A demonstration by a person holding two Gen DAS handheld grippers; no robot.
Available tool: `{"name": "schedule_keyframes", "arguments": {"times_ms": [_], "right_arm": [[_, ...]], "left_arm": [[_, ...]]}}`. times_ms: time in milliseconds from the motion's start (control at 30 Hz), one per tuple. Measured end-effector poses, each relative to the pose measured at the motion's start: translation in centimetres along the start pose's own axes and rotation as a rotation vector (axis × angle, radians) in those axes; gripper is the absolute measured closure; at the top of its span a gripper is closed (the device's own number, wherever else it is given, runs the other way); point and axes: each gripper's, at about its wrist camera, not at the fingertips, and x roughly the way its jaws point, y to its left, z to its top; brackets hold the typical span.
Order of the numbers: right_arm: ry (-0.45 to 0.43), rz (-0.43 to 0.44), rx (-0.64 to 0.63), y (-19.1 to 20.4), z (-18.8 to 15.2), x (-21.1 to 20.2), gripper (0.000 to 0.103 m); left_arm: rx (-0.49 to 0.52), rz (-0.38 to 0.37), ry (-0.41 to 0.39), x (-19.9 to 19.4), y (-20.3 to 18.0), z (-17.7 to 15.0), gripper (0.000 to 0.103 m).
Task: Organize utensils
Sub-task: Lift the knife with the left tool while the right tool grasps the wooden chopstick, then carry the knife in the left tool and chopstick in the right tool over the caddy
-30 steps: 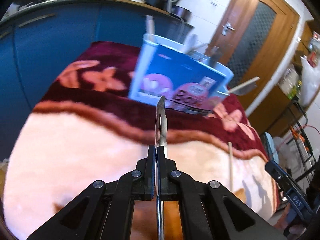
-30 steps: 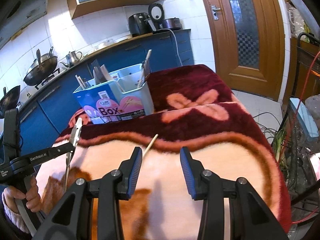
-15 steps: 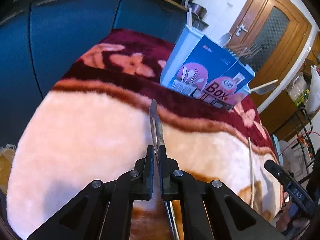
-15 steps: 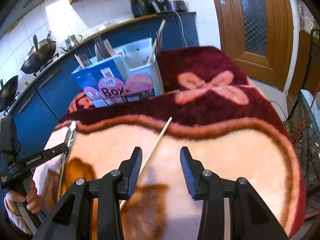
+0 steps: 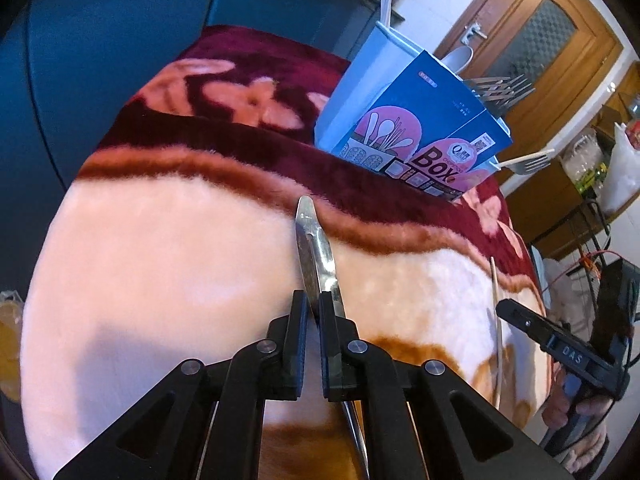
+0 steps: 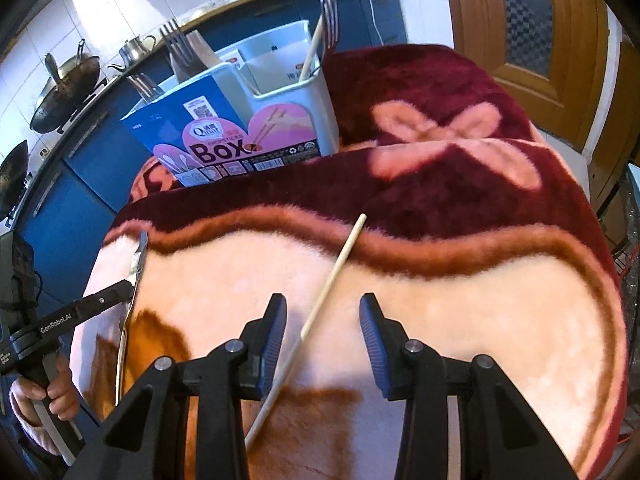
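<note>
My left gripper (image 5: 313, 308) is shut on a metal utensil handle (image 5: 311, 248), held low over the pink and maroon blanket; its working end is hidden under the gripper. The same utensil (image 6: 134, 276) and left gripper (image 6: 126, 286) show at the left of the right wrist view. My right gripper (image 6: 323, 312) is open and empty, just above a wooden chopstick (image 6: 328, 280) lying on the blanket between the fingers. The chopstick also shows in the left wrist view (image 5: 496, 320). The blue and white utensil box (image 6: 248, 120) (image 5: 412, 120) stands at the back, holding forks, a spoon and a chopstick.
The blanket (image 6: 440, 280) covers the whole work surface. Blue kitchen cabinets (image 5: 100, 40) and a counter with woks (image 6: 64, 88) stand behind. A wooden door (image 6: 540, 20) is at the right. A wire rack with cables (image 5: 592, 240) stands past the right edge.
Both grippers have dropped lower and nearer to the blanket. The right gripper has closed in over the chopstick. The left gripper still holds the metal utensil, now tilted a little.
</note>
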Motion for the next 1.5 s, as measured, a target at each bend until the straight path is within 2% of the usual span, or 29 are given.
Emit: {"name": "schedule_keyframes", "arguments": {"times_ms": [267,433,633,700,833,900,1100,1233,1500], "right_arm": [[0.079,0.032,0.047,-0.8,1.9,1.3,0.067],[0.11,0.021,0.04,-0.9,2.6,1.7,0.076],[0.128,0.009,0.022,-0.9,3.2,2.2,0.089],[0.129,0.022,0.035,-1.2,3.3,2.3,0.089],[0.121,0.062,0.068,-1.8,3.3,2.2,0.095],[0.11,0.087,0.083,-2.1,3.3,2.0,0.096],[0.038,0.125,0.067,-1.5,2.7,0.6,0.097],[-0.048,0.143,0.028,-0.5,2.3,-1.3,0.097],[-0.277,0.146,-0.038,1.5,1.8,-5.3,0.097]], "left_arm": [[0.052,0.006,0.05,0.9,0.0,1.6,0.097],[0.092,0.018,0.072,1.3,-0.4,2.2,0.096],[0.109,0.014,0.105,1.9,-0.8,2.9,0.091],[0.125,0.022,0.112,2.0,-1.1,3.1,0.091],[0.121,0.016,0.123,2.1,-1.1,3.3,0.091],[0.105,0.001,0.118,2.0,-0.8,3.3,0.096],[0.084,-0.04,0.045,0.6,-0.8,2.7,0.1],[0.096,-0.052,-0.062,-1.5,-1.6,2.3,0.1],[0.126,-0.024,-0.291,-5.9,-3.6,2.5,0.101]]}}
